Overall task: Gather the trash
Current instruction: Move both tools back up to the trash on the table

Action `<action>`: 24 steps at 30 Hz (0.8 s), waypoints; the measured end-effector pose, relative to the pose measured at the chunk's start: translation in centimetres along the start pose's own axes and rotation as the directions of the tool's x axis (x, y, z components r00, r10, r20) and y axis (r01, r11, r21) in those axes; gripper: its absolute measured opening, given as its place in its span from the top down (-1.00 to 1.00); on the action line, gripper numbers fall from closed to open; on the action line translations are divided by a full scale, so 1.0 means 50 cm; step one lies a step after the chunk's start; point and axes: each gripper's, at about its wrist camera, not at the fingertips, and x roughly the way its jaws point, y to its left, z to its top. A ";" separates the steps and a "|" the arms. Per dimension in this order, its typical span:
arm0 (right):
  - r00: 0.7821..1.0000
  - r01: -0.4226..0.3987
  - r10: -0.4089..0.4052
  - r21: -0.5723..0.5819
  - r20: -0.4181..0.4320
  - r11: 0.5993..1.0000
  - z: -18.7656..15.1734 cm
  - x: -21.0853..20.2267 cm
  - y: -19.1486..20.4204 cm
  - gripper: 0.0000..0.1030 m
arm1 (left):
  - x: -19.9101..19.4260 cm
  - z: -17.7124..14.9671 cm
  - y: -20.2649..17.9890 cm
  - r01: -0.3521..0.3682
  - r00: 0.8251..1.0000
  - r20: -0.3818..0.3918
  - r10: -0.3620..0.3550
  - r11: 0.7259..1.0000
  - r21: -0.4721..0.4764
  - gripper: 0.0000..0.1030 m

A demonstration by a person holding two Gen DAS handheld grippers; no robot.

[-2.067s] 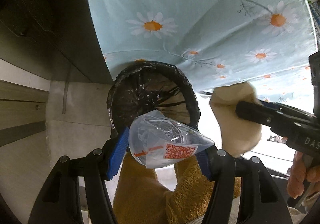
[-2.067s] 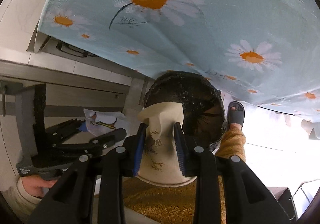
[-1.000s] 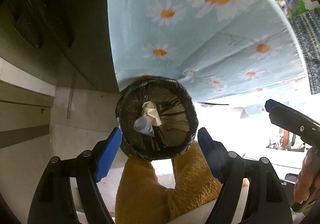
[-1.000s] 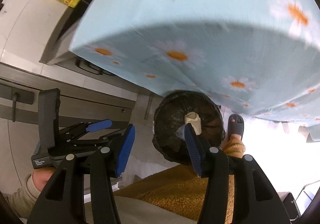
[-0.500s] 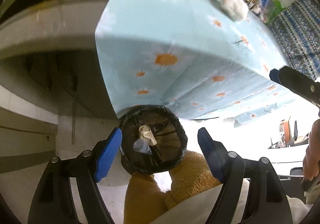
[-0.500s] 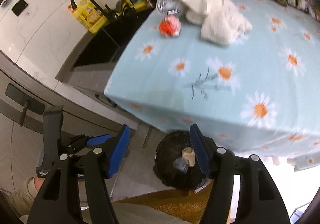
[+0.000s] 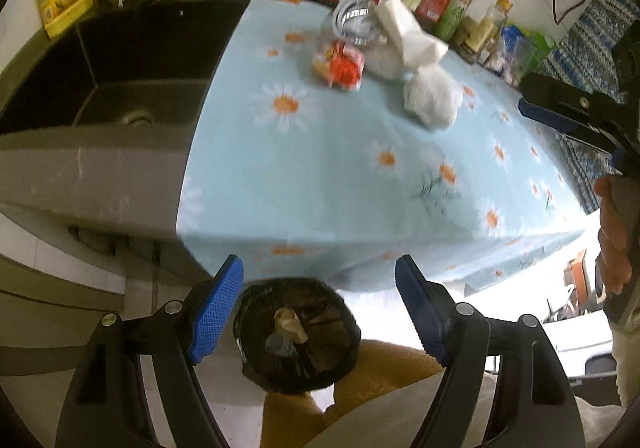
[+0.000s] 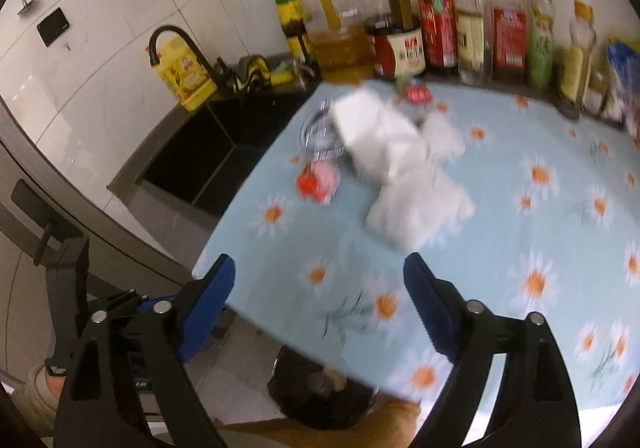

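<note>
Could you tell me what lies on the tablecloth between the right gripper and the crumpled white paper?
Nothing does: in the right wrist view, only bare daisy-print tablecloth stretches from the open right gripper to the crumpled white paper.

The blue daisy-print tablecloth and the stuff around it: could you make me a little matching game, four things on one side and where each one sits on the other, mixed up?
Things:
1. round bin lined with a black bag
2. crumpled red and white wrapper
3. yellow packet
4. row of glass sauce bottles

Places:
A. on the blue daisy-print tablecloth, near the white paper wads
B. along the tiled wall, behind the tablecloth
C. on the floor, below the tablecloth's front edge
D. by the black tap at the dark sink

Pairs: 1-C, 2-A, 3-D, 4-B
</note>
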 end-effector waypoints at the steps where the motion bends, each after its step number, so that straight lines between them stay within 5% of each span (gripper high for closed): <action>1: 1.000 0.003 -0.002 -0.010 0.005 1.000 0.017 0.002 -0.008 -0.74 | -0.002 0.007 -0.003 -0.002 1.000 0.007 0.002 1.000 -0.002 -0.47; 10: 0.999 -0.017 0.015 -0.051 -0.041 0.999 0.115 0.075 -0.089 -0.77 | -0.007 0.072 -0.041 -0.049 0.997 0.058 0.051 0.998 -0.038 -0.47; 24: 0.988 -0.084 0.073 -0.075 -0.136 0.994 0.162 0.201 -0.154 -0.83 | 0.003 0.141 -0.076 -0.128 0.989 0.067 0.134 0.988 -0.086 -0.47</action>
